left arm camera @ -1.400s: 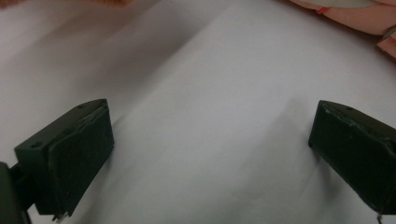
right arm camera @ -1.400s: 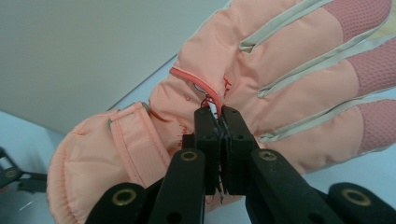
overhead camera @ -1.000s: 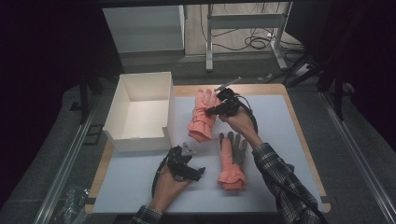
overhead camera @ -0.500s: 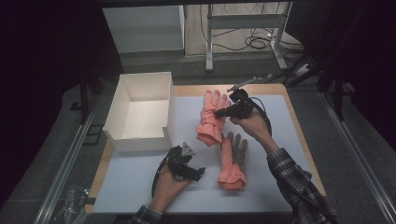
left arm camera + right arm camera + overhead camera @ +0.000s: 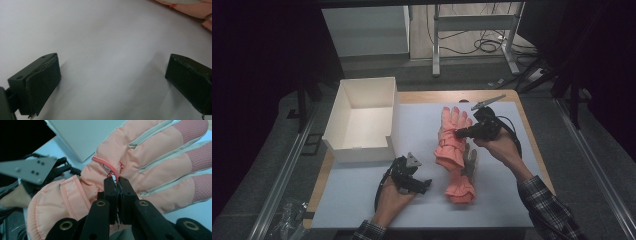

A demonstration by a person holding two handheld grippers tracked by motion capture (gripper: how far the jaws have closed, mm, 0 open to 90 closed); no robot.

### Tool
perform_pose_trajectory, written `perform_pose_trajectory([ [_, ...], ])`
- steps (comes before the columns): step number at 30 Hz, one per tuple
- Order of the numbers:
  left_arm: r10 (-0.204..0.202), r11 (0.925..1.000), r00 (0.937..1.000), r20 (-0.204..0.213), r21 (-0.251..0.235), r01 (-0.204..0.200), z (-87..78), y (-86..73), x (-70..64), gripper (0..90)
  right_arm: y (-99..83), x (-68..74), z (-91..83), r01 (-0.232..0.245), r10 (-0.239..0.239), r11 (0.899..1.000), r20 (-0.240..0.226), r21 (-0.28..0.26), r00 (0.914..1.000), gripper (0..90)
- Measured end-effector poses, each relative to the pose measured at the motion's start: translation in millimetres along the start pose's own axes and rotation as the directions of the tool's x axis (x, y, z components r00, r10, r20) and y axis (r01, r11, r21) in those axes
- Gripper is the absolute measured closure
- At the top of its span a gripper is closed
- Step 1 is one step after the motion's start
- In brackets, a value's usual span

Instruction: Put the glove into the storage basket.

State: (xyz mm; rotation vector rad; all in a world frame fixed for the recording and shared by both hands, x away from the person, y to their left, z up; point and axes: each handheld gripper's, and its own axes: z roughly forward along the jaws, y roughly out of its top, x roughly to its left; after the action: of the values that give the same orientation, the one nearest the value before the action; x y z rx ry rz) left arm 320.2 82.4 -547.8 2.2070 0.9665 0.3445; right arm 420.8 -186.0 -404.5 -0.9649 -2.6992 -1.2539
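Left gripper (image 5: 424,184) rests low, fingers (image 5: 37,85) spread wide; right gripper (image 5: 458,133) raised, fingers (image 5: 110,195) pinched together.

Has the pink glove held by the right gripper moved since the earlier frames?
Yes. The pink glove, pinched in the right gripper, has shifted rightward, farther from the white box, and now overlaps the other glove on the table.

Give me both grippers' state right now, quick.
Left gripper: jaws wide open, holding nothing, over the bare mat.
Right gripper: jaws shut on the pink glove, pinching fabric on its back.
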Motion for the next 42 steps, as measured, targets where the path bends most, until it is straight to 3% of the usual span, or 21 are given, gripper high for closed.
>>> perform_pose_trajectory([
  [7, 0.002, 1.0000, 1.0000, 0.000, 0.000, -0.002, -0.1, 0.1, 0.1, 0.2, -23.5, 11.8, -18.4, 0.006, -0.006, 1.000, 0.002, 0.014, 1.0000, 85.9],
  [13, 0.006, 1.0000, 1.0000, -0.001, 0.001, -0.006, -0.2, 0.2, 0.4, 0.2, -43.6, 17.7, -23.9, 0.004, -0.004, 0.999, -0.006, 0.039, 1.0000, 85.9],
  [20, 0.007, 1.0000, 1.0000, -0.001, 0.000, -0.007, 0.0, 0.2, 0.5, 0.2, -64.9, 20.5, -13.8, 0.014, -0.013, 0.997, -0.018, 0.070, 0.9998, 85.5],
  [27, 0.009, 1.0000, 1.0000, -0.002, 0.000, -0.009, -0.1, 0.2, 0.6, 0.2, -74.3, 22.2, 6.2, 0.053, -0.055, 0.994, 0.021, 0.092, 0.9983, 82.1],
  [33, 0.009, 1.0000, 1.0000, -0.002, 0.000, -0.009, -0.1, 0.2, 0.6, 0.2, -81.0, 23.3, 14.6, 0.064, -0.069, 0.994, 0.046, 0.089, 0.9966, 73.9],
  [37, 0.008, 1.0000, 1.0000, -0.001, 0.001, -0.008, -0.1, 0.3, 0.8, 0.2, -79.3, 24.9, 5.9, 0.077, -0.082, 0.995, 0.063, 0.068, 0.9947, 61.5],
  [42, 0.007, 1.0000, 1.0000, 0.000, 0.001, -0.007, -0.1, 0.3, 0.9, 0.2, -79.3, 24.6, -5.2, 0.090, -0.093, 0.995, 0.091, 0.039, 0.9915, 56.5],
])
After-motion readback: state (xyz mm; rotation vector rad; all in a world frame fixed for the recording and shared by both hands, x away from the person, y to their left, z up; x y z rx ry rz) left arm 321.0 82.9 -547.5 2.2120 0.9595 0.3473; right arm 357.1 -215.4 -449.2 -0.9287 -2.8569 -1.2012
